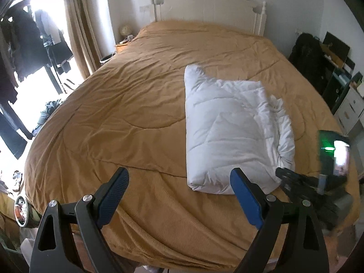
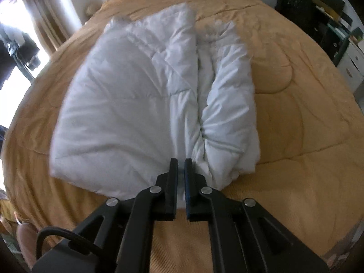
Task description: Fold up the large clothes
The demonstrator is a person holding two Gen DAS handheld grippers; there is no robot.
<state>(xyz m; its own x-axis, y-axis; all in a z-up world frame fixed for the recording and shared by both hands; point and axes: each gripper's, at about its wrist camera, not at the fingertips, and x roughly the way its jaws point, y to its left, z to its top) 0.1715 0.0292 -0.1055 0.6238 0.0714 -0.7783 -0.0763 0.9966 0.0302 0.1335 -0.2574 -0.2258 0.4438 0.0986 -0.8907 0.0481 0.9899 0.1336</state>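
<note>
A white padded garment lies folded lengthwise on the right half of the tan bedspread. My left gripper is open and empty, held above the bed's near edge, left of the garment's near end. My right gripper is shut on the garment's near edge, at the fold line between its two halves. The right gripper also shows in the left wrist view, at the garment's near right corner.
A white headboard stands at the far end. A window with curtains and hanging dark clothes is on the left. A dark bag and shelves with drawers stand on the right. The bed's near edge drops off below.
</note>
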